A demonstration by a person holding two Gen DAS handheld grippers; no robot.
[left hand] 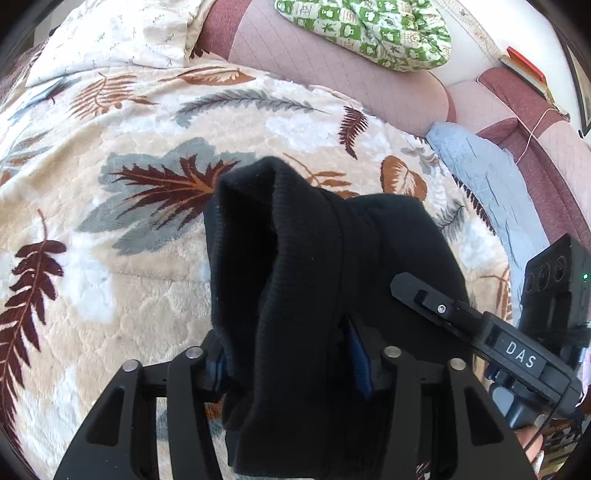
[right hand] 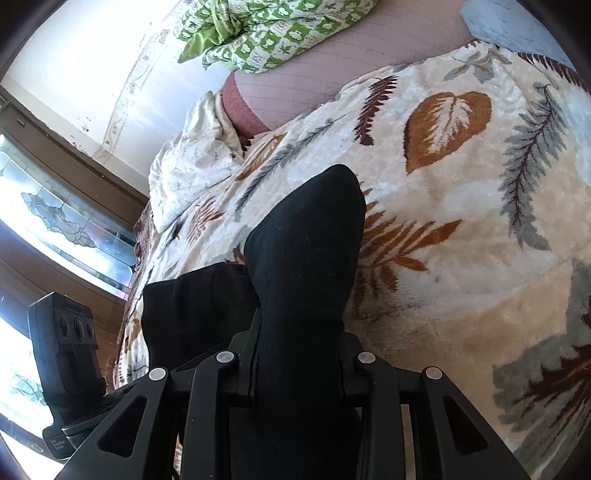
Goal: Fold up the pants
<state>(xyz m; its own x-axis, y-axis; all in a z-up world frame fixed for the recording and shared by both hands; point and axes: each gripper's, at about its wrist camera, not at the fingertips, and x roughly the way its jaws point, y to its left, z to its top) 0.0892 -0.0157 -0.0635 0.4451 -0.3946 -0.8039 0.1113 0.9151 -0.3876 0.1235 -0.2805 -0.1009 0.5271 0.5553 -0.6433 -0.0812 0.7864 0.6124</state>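
The black knit pants (left hand: 295, 266) hang bunched from my left gripper (left hand: 291, 369), which is shut on the fabric; its blue pads are mostly hidden under the cloth. The pants are lifted above the leaf-patterned blanket (left hand: 122, 280). My right gripper (left hand: 428, 295) shows at the right of the left wrist view, close beside the fabric. In the right wrist view the pants (right hand: 303, 258) stand up between the fingers of my right gripper (right hand: 295, 362), which is shut on them. The left gripper's body (right hand: 70, 350) is at the lower left there.
The blanket (right hand: 461, 229) covers a bed or sofa with pink cushions (left hand: 332, 62). A green patterned quilt (left hand: 373, 29) lies at the back. A light blue cloth (left hand: 491, 177) lies at the right edge. A white sheet (left hand: 122, 33) is at the far left. A window (right hand: 55, 221) is at the left.
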